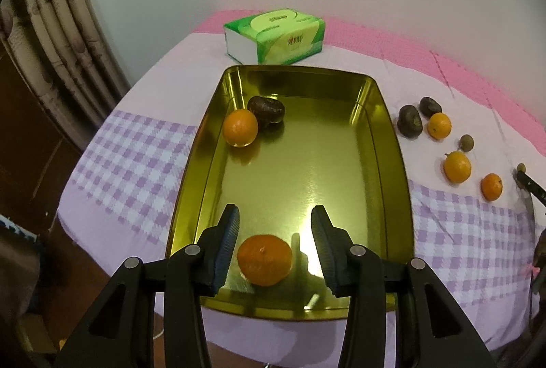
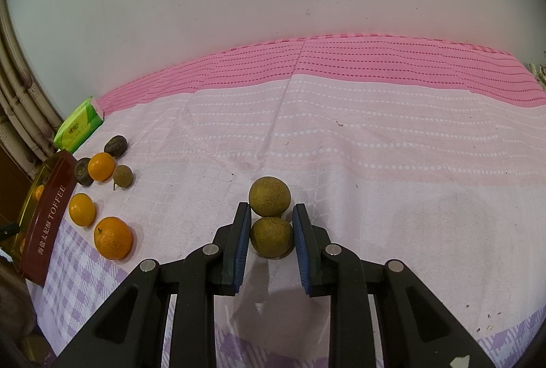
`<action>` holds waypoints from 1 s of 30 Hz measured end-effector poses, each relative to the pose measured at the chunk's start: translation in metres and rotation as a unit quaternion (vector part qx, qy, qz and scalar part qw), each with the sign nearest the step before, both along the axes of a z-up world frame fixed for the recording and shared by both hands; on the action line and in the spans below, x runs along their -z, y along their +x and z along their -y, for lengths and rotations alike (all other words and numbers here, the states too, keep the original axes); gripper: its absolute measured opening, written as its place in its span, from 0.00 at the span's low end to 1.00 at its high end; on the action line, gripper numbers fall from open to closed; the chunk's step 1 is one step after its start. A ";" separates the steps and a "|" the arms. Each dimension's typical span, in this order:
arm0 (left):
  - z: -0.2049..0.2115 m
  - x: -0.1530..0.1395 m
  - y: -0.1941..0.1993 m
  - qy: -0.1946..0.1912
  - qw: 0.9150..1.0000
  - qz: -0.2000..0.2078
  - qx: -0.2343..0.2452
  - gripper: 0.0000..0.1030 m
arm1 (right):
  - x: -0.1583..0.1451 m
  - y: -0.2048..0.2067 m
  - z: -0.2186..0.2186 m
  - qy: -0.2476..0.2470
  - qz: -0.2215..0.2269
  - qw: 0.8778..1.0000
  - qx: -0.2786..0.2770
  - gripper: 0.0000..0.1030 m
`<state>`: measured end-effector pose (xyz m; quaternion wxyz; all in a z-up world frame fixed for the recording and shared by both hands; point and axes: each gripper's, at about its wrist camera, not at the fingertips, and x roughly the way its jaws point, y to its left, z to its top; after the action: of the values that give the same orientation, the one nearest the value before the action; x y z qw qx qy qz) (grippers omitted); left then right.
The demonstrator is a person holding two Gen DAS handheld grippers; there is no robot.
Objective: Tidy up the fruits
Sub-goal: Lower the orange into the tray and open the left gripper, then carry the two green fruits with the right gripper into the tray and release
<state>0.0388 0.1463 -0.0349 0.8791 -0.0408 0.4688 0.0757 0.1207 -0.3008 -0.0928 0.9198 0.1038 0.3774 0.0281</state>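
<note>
Tin's filling up, one claw dropping off, one picking up

We've got the gold tin (image 1: 392, 142) on the bed (image 2: 375, 136); our left claw (image 1: 274, 224) hangs slack over an orange (image 1: 264, 259) at its near edge, while the right claw (image 2: 269, 221) pinches a green-brown fruit (image 2: 271, 236) mid-bed for sorting.

Two mandarins (image 1: 264, 259) (image 1: 240, 128) and a dark fruit (image 1: 267, 113) lie in the gold tin tray (image 1: 385, 142); other fruits lie beside it.
</note>
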 end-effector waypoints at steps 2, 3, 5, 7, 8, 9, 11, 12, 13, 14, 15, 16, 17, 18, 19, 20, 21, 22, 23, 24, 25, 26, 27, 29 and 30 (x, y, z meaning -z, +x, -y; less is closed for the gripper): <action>0.002 -0.008 -0.006 0.002 1.000 0.007 -0.011 0.46 | 0.000 0.000 0.000 0.000 0.000 1.000 0.000 0.22; 0.001 -0.011 -0.009 0.002 1.000 0.010 -0.015 0.49 | 0.000 0.000 0.000 0.000 0.001 1.000 0.000 0.22; 0.001 -0.018 -0.016 -0.001 1.000 0.020 -0.025 0.52 | 0.000 0.000 0.000 -0.001 0.000 1.000 -0.001 0.22; 0.002 -0.024 -0.023 0.001 0.999 0.025 -0.037 0.56 | -0.001 0.000 0.000 0.001 -0.001 1.000 -0.002 0.22; 0.002 -0.026 -0.027 0.005 0.999 0.026 -0.043 0.60 | -0.001 0.001 0.001 0.003 -0.002 1.000 -0.003 0.22; 0.002 -0.029 -0.031 0.009 0.998 0.028 -0.052 0.62 | -0.001 0.000 0.000 0.003 -0.002 1.000 -0.002 0.22; 0.001 -0.031 -0.037 0.011 0.998 0.029 -0.060 0.63 | -0.001 -0.001 0.000 0.003 -0.005 1.000 0.000 0.22; 0.001 -0.032 -0.041 0.011 0.998 0.029 -0.063 0.64 | -0.001 -0.003 -0.001 0.003 -0.005 1.000 0.001 0.22; 0.001 -0.032 -0.043 0.011 0.997 0.028 -0.064 0.64 | -0.001 -0.005 -0.001 0.002 -0.006 1.000 0.002 0.22; 0.001 -0.032 -0.046 0.011 0.997 0.028 -0.066 0.64 | -0.002 -0.007 -0.002 0.002 -0.007 1.000 0.003 0.22; 0.001 -0.033 -0.049 0.013 0.997 0.028 -0.067 0.64 | -0.003 -0.010 -0.002 0.002 -0.008 1.000 0.003 0.22; 0.002 -0.032 -0.050 0.016 0.997 0.028 -0.068 0.64 | -0.002 -0.012 -0.003 0.002 -0.008 1.000 0.003 0.22; 0.002 -0.033 -0.052 0.021 0.997 0.029 -0.067 0.64 | -0.003 -0.015 -0.004 0.001 -0.009 1.000 0.003 0.22; 0.003 -0.032 -0.053 0.023 0.997 0.028 -0.067 0.64 | -0.004 -0.019 -0.005 -0.001 -0.010 1.000 0.001 0.22; 0.003 -0.032 -0.054 0.025 0.997 0.028 -0.067 0.64 | -0.004 -0.021 -0.005 -0.002 -0.010 1.000 0.001 0.22; 0.004 -0.032 -0.056 0.025 0.997 0.029 -0.067 0.64 | -0.005 -0.024 -0.006 -0.002 -0.009 1.000 0.000 0.22; 0.004 -0.032 -0.056 0.025 0.997 0.030 -0.067 0.64 | -0.008 -0.028 -0.007 0.001 -0.008 1.000 0.001 0.22; 0.004 -0.032 -0.056 0.026 0.997 0.030 -0.066 0.65 | -0.008 -0.030 -0.006 0.003 -0.007 1.000 0.001 0.22; 0.004 -0.031 -0.056 0.027 0.997 0.030 -0.066 0.65 | -0.010 -0.032 -0.007 0.005 -0.006 1.000 0.000 0.22; 0.004 -0.032 -0.056 0.029 0.997 0.031 -0.065 0.66 | -0.013 -0.035 -0.009 0.008 -0.006 1.000 -0.001 0.22; 0.004 -0.032 -0.056 0.029 0.997 0.031 -0.065 0.67 | -0.014 -0.037 -0.011 0.008 -0.005 1.000 -0.003 0.22; 0.004 -0.032 -0.056 0.028 0.997 0.033 -0.065 0.68 | -0.017 -0.039 -0.015 0.007 -0.003 1.000 -0.006 0.22; 0.003 -0.032 -0.057 0.029 0.997 0.036 -0.065 0.69 | -0.021 -0.041 -0.020 0.007 -0.001 1.000 -0.010 0.22; 0.001 -0.032 -0.057 0.031 0.997 0.036 -0.068 0.71 | -0.029 -0.045 -0.032 0.003 0.006 1.000 -0.023 0.22; -0.001 -0.031 -0.058 0.029 0.997 0.035 -0.070 0.72 | -0.034 -0.046 -0.039 0.000 0.009 1.000 -0.029 0.22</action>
<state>-0.0189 0.1474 -0.0039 0.8885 -0.0507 0.4310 0.1491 0.0750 -0.2619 -0.0588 0.9220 0.0927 0.3716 0.0563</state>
